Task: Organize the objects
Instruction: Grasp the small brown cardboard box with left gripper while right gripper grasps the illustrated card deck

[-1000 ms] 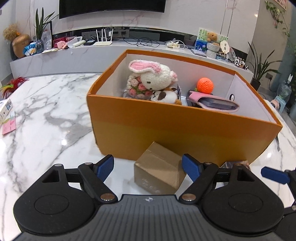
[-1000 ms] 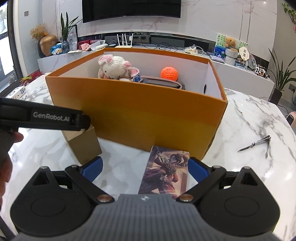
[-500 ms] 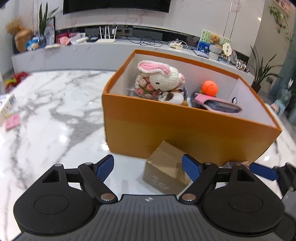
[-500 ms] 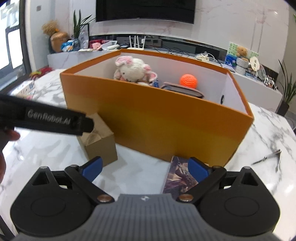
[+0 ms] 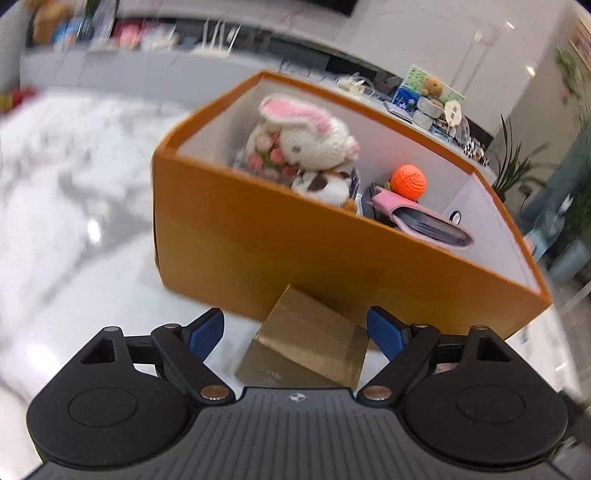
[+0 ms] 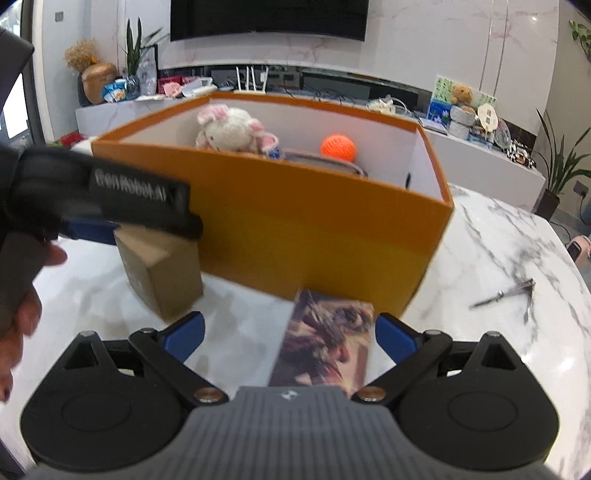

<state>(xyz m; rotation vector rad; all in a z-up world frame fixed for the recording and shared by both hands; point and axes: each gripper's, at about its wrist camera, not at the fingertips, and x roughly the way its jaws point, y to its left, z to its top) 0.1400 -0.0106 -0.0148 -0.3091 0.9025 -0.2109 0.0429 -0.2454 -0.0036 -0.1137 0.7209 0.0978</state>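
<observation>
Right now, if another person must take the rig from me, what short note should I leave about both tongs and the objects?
Left tongs: open, holding nothing, lined up on the small brown carton that stands on the marble table against the front wall of the orange box.
Right tongs: open, holding nothing, lined up on the picture card pack lying flat before the same box.
Done: crochet bunny, orange ball and pink case are inside the box.
Left: carton and card pack, probably also the metal folding tool on the table to the right.

Marble wall (image 6: 424, 44), television (image 6: 269, 18), long sideboard (image 6: 491, 162).
</observation>
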